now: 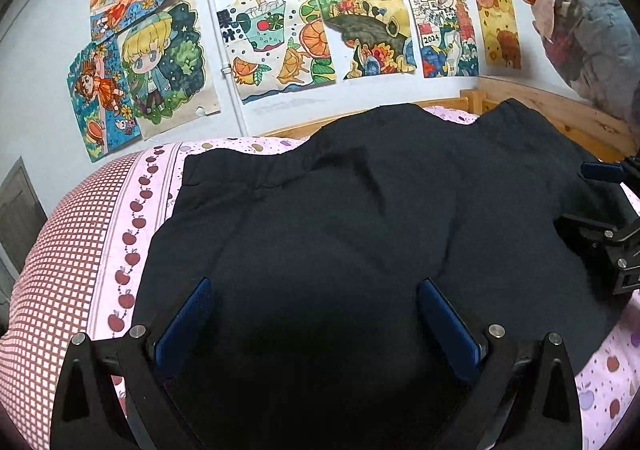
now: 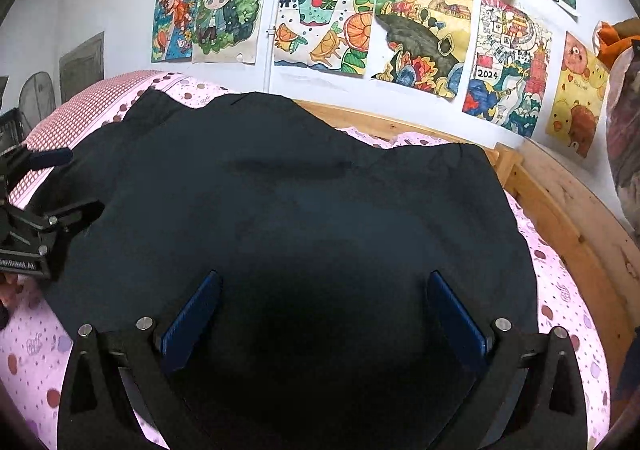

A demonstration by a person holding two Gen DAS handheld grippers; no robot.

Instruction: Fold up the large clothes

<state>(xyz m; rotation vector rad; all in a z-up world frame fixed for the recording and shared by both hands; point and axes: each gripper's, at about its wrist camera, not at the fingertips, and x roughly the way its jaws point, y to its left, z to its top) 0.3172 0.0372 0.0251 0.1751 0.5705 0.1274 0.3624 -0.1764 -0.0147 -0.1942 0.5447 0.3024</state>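
Black cloth fills both wrist views: the large dark garment [image 1: 320,218] lies spread across the pink, apple-printed bedsheet [image 1: 132,234], its rumpled far edge reaching toward the wooden bed frame [image 2: 560,202] along the wall. You hold the left gripper [image 1: 316,298] low over the near part of the garment, pointing forward toward the wall, its blue-padded fingers [image 1: 188,314] set wide apart with nothing between them but the cloth lying flat below; whether the tips touch the fabric cannot be told. Your right gripper [image 2: 324,290] takes the same pose beside it, also angled forward and down over the garment, its blue fingers [image 2: 456,314] likewise spread wide and holding nothing. Each tool shows at the edge of the other's view: the right gripper [image 1: 608,234] enters the left camera from the right side over the cloth's edge, and the left gripper [image 2: 36,222] enters the right camera from the left, so the two sit side by side along the garment's near side. On the white wall [image 1: 40,98] behind the bed hang colourful children's drawings [image 1: 272,34], and a grey bundle of clothing with an orange piece [image 1: 588,38] hangs at the far right.
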